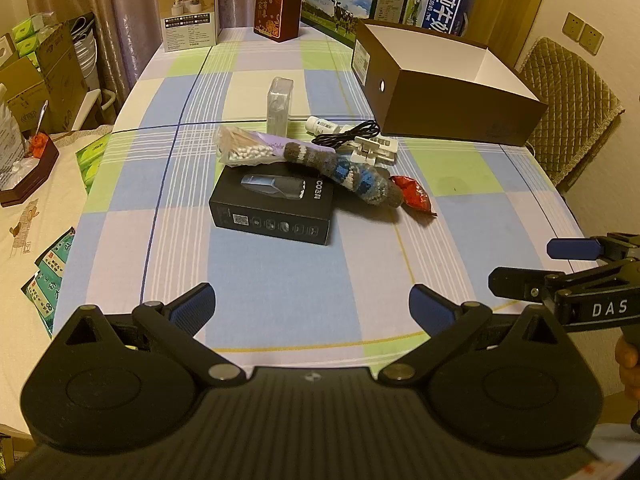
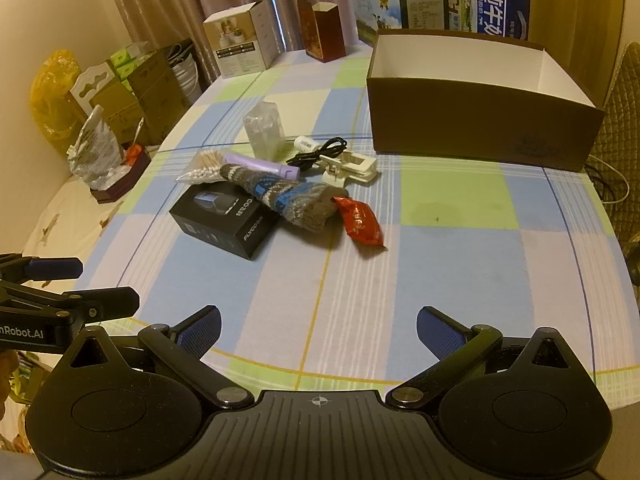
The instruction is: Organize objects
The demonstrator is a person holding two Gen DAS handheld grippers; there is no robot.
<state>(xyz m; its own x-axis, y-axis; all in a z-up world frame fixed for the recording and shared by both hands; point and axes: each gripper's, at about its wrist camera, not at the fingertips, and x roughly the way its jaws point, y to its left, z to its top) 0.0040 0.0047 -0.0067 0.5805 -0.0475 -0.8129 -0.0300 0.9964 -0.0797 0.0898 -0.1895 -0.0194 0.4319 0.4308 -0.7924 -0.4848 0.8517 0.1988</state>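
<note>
Clutter sits heaped at the middle of both frames on the checked tablecloth (image 1: 280,272): a black shaver box (image 1: 272,210) lies flat, with a striped knitted sock (image 1: 344,172) draped across its far corner and a bag of cotton swabs (image 1: 244,148) resting on its back edge. Just right of the sock's toe lies a red foil packet (image 1: 414,196). Behind the sock are a white plastic clip (image 1: 374,148), a coiled black cable (image 1: 352,134), a small white bottle (image 1: 320,124) and an upright clear case (image 1: 279,106). In the right wrist view a lilac tube (image 2: 260,163) shows beside the swabs.

To the upper right stands an open brown box (image 2: 480,120), its white inside bare, well apart from the heap. Cartons line the table's far edge, among them a milk carton (image 1: 344,0).

Low in each frame, the left gripper (image 1: 312,308) and the right gripper (image 2: 318,330) hover above the near tablecloth, fingers spread wide, gripping nothing. Bare cloth lies between them and the heap.
</note>
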